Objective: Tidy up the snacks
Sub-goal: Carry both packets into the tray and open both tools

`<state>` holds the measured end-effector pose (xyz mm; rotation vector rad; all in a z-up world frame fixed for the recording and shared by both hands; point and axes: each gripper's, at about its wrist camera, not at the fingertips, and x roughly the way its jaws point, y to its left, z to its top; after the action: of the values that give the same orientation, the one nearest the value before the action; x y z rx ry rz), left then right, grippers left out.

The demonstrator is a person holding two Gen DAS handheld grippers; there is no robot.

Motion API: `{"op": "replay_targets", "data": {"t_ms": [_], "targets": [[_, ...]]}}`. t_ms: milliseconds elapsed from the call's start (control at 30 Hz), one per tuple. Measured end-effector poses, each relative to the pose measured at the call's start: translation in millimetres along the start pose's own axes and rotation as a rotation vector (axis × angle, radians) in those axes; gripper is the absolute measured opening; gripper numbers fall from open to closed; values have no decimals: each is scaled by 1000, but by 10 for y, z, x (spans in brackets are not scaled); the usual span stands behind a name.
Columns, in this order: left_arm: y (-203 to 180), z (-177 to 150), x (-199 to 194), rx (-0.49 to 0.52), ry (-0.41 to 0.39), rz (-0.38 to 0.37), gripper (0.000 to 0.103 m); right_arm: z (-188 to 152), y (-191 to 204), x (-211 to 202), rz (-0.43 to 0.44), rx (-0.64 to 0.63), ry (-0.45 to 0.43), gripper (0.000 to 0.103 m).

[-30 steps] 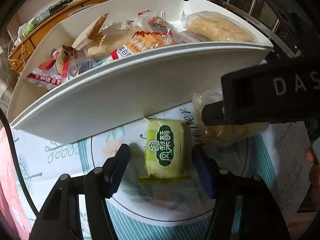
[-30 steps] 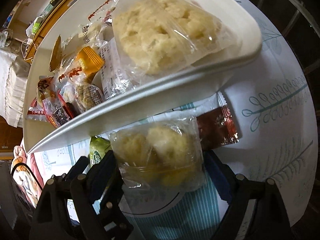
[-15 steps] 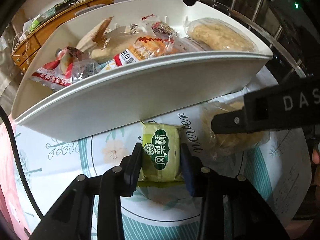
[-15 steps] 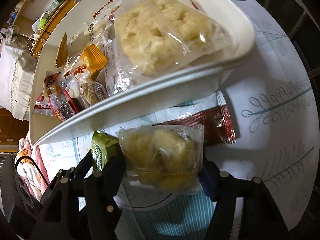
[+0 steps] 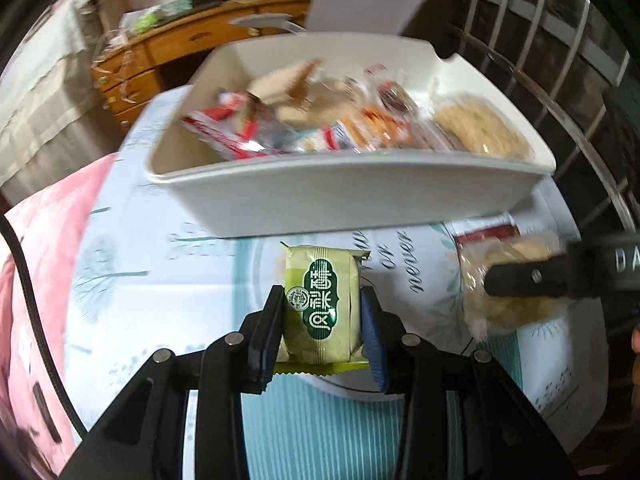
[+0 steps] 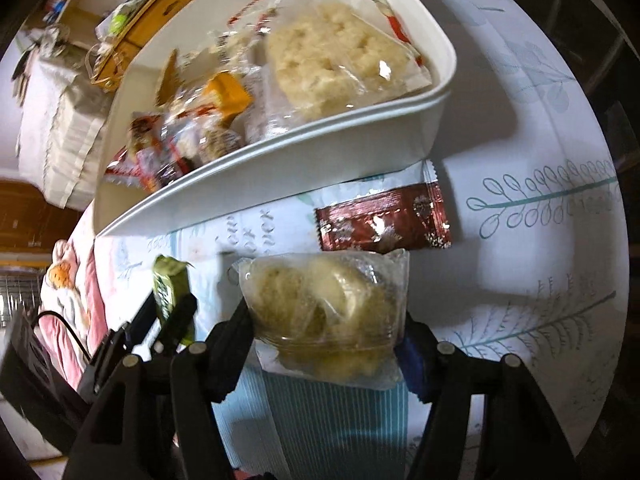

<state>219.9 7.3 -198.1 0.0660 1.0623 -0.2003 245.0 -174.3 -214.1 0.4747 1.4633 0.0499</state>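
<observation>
Left gripper (image 5: pixel 322 322) is clamped on the green snack packet (image 5: pixel 321 304); both pads press its sides, and the packet stands upright between the fingers with its printed face toward the camera. The packet's top sticks out past the fingertips; its crimped bottom edge sits low between the fingers.

Right gripper (image 6: pixel 326 334) is clenched on the clear bag of pale puffed snack (image 6: pixel 324 312). The bag fills the gap between the fingers and bulges out ahead of them.

Just ahead of both grippers we see the white bin (image 5: pixel 320 200) on the patterned tablecloth (image 5: pixel 132 264). It holds mixed wrapped snacks, including a second clear bag of the pale snack (image 6: pixel 340 56) at the end nearer our right gripper.

A dark red wrapper (image 6: pixel 384 220) lies flat on the cloth just beyond the right gripper's bag, between it and the bin wall.

From the right wrist view, the left gripper (image 6: pixel 168 312) shows off to the left side with the green packet in it. From the left wrist view, the right gripper's finger (image 5: pixel 532 280) crosses in front of its bag on the right.

The left view is motion-blurred, so we can't read the wrappers in the bin there.
</observation>
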Motion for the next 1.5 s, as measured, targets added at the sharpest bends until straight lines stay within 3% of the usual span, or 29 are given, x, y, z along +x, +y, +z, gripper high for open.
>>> {"op": "replay_targets", "data": {"t_ms": [333,700,1067,1400,1433,1467,1500], "targets": [[214,157,-576,-79,-98,74,35,-128,176,-340,70,-190,-16,65],[267,553,-737,-45,-157,88,36,-10,569,-654,94,-338,-163,65],[397,1154,-556,-1,-184,5,36,412,643,-798,81,-308,-296,65],[432,1593,-179,31,-166,-104,36,769,658,-676,18,-222,-349,67],[429,1607,-138,28,-153,-114,37,794,651,-663,3,-207,-357,67],[418,1614,-95,28,-134,-127,45,807,644,-646,-9,-193,-362,69],[398,1621,-42,31,-105,-134,61,819,629,-631,-27,-171,-368,74]]}}
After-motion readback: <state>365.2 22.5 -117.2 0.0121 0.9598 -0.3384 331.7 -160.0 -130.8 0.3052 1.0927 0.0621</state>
